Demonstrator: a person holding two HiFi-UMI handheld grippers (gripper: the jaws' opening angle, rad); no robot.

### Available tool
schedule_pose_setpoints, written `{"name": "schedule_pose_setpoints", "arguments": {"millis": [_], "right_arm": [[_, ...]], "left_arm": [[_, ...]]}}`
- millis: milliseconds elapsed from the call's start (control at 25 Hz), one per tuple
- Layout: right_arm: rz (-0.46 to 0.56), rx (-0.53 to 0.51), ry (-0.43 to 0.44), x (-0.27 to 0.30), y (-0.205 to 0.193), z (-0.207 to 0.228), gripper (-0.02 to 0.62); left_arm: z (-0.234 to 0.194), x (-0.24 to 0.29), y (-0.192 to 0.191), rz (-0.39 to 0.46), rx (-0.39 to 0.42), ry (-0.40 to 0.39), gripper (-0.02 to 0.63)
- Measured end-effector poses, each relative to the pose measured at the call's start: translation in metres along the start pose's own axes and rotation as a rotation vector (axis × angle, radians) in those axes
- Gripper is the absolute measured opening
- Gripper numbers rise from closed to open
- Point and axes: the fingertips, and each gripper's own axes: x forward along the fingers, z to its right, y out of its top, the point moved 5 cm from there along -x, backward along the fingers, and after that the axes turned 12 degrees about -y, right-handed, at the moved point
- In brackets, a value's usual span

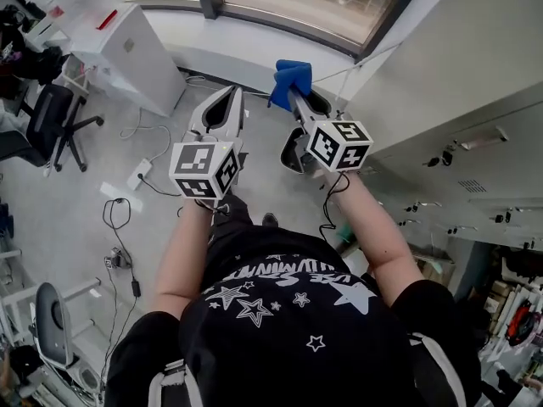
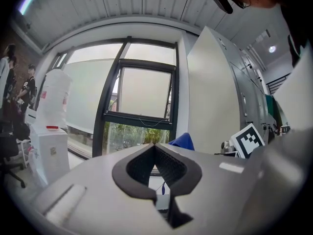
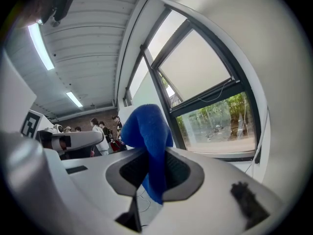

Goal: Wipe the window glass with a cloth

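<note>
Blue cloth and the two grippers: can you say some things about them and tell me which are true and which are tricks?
1. The right hand-held gripper is shut on the blue cloth. True.
2. The left hand-held gripper holds a sponge. False: its jaws are together with nothing between them.
3. The cloth is red. False: it is blue.
4. A black office chair shows at the head view's left. True.
</note>
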Motion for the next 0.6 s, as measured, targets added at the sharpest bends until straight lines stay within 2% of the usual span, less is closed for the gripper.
{"name": "schedule_pose_setpoints", "arguments": {"millis": [240, 600], "right_arm": [[-0.010, 0.002, 0.056, -0.015, -0.006, -0.007, 0.075], [-0.010, 0.005, 0.064, -0.027, -0.011, -0.015, 0.075]], "left_arm": [[0.016, -0.013, 0.001, -0.006, 0.009, 0.020, 0.007], [0.029, -0.024, -0.001, -0.020, 0.027, 0.020, 0.008]]}}
